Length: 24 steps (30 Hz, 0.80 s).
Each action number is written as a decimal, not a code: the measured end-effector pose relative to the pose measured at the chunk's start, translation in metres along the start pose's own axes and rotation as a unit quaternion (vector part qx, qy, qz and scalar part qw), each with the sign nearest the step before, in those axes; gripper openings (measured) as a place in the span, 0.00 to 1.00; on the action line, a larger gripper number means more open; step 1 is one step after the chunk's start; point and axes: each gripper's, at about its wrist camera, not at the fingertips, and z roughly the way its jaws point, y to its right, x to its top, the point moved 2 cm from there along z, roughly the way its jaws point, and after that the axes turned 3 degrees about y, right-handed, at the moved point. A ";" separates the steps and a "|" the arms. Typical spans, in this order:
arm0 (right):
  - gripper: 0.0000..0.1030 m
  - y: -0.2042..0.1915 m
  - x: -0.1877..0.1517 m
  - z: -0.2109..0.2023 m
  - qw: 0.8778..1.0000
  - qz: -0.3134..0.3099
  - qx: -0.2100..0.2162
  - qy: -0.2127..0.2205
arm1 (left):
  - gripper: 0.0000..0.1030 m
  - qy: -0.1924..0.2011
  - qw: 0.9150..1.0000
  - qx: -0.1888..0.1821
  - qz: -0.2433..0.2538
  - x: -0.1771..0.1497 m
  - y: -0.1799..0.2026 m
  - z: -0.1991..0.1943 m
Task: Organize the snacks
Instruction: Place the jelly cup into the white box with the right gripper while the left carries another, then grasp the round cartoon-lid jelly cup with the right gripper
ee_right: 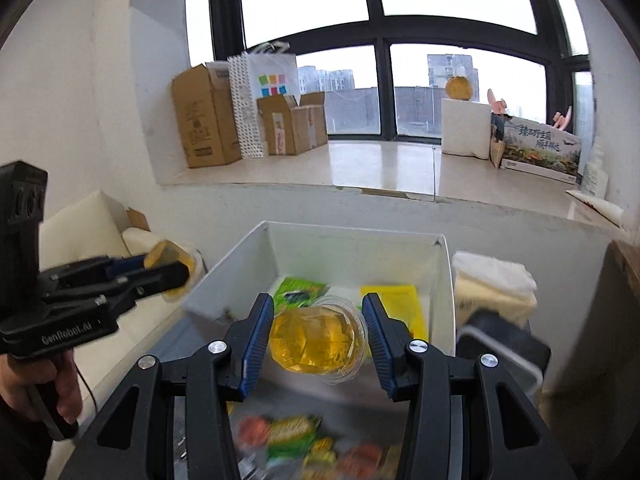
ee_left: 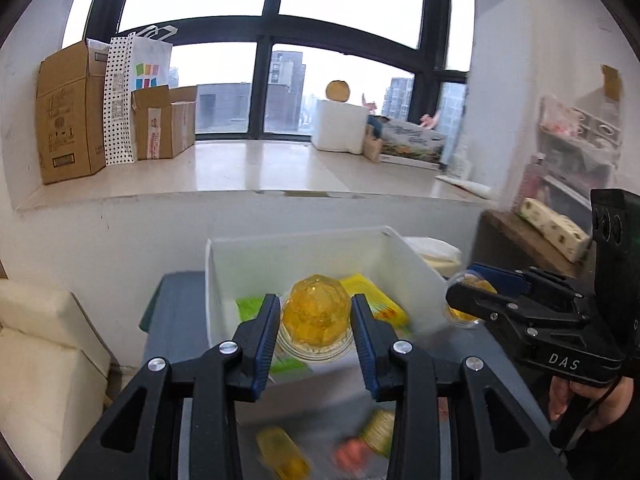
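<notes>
My left gripper [ee_left: 315,320] is shut on a yellow jelly cup [ee_left: 316,310], dome up, held over the near edge of the white bin [ee_left: 280,254]. My right gripper [ee_right: 318,334] is shut on a second yellow jelly cup [ee_right: 316,338], tilted on its side, above the bin's [ee_right: 352,248] near edge. Each gripper shows in the other's view with its cup: the right one [ee_left: 472,300] at the bin's right, the left one [ee_right: 172,270] at the bin's left. Green [ee_right: 298,290] and yellow [ee_right: 396,306] packets lie in the bin.
Several blurred snacks [ee_right: 304,440] lie on the grey table [ee_left: 180,320] below the grippers. A cream sofa [ee_left: 40,340] stands left. A folded white cloth [ee_right: 492,280] sits right of the bin. Cardboard boxes [ee_left: 68,116] and a white box [ee_left: 340,126] stand on the window ledge.
</notes>
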 end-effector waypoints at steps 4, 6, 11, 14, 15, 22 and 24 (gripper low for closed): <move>0.49 0.020 0.015 0.045 1.000 0.008 -0.001 -0.027 | 0.39 -0.023 1.000 0.014 0.001 0.007 -0.016 0.044; 0.49 0.030 0.017 0.065 0.999 0.006 -0.020 -0.038 | 0.40 -0.040 0.999 0.015 -0.003 0.003 -0.022 0.063; 0.97 0.050 0.013 0.087 0.997 0.037 -0.023 -0.067 | 0.93 -0.061 0.997 0.032 -0.017 -0.013 -0.032 0.083; 1.00 0.053 0.007 0.080 0.998 0.030 -0.033 -0.054 | 1.00 -0.057 0.998 0.032 -0.015 -0.020 -0.032 0.079; 1.00 0.054 0.005 0.077 0.998 0.028 -0.037 -0.052 | 1.00 -0.063 0.997 0.031 -0.016 -0.020 -0.032 0.079; 1.00 0.053 -0.004 0.032 0.999 0.028 -0.034 -0.019 | 1.00 -0.059 0.998 0.039 -0.005 -0.022 -0.018 0.056; 1.00 0.049 -0.007 0.018 0.999 0.032 -0.023 -0.015 | 1.00 -0.059 0.998 0.034 -0.010 -0.025 -0.013 0.046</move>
